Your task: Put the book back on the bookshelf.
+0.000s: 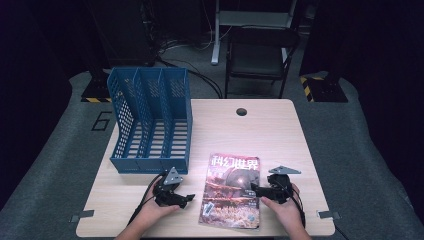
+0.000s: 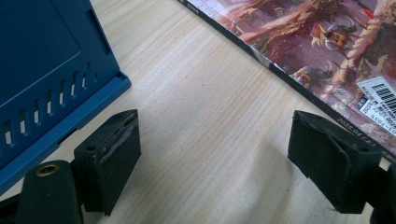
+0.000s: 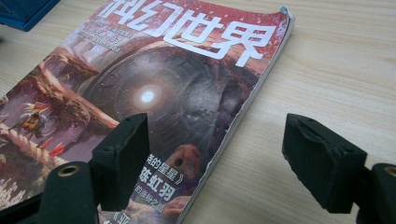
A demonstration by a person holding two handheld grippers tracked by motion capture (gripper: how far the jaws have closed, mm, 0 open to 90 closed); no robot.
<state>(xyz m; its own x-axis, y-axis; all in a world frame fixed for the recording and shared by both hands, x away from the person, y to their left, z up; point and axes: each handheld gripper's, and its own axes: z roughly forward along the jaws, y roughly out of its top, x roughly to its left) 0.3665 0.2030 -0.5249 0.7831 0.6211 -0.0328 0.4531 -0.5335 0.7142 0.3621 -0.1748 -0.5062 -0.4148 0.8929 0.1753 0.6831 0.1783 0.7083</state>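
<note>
A magazine [image 1: 232,190] with a dark red science-fiction cover lies flat near the table's front edge. My right gripper [image 1: 255,189] rests at its right side, open. In the right gripper view the jaws straddle the magazine [image 3: 163,84] at its page edge, one fingertip [image 3: 123,158] over the cover and the other over bare wood, neither pressing on it. My left gripper [image 1: 186,198] sits left of the magazine, open, with only table between its jaws [image 2: 215,158]. The magazine's spine [image 2: 327,42] runs just beyond its right jaw.
A blue three-slot file rack [image 1: 150,117] stands at the back left of the wooden table [image 1: 280,135], its base [image 2: 42,70] close to my left gripper. A cable hole [image 1: 241,111] sits near the far edge. A dark folding chair [image 1: 260,55] stands behind the table.
</note>
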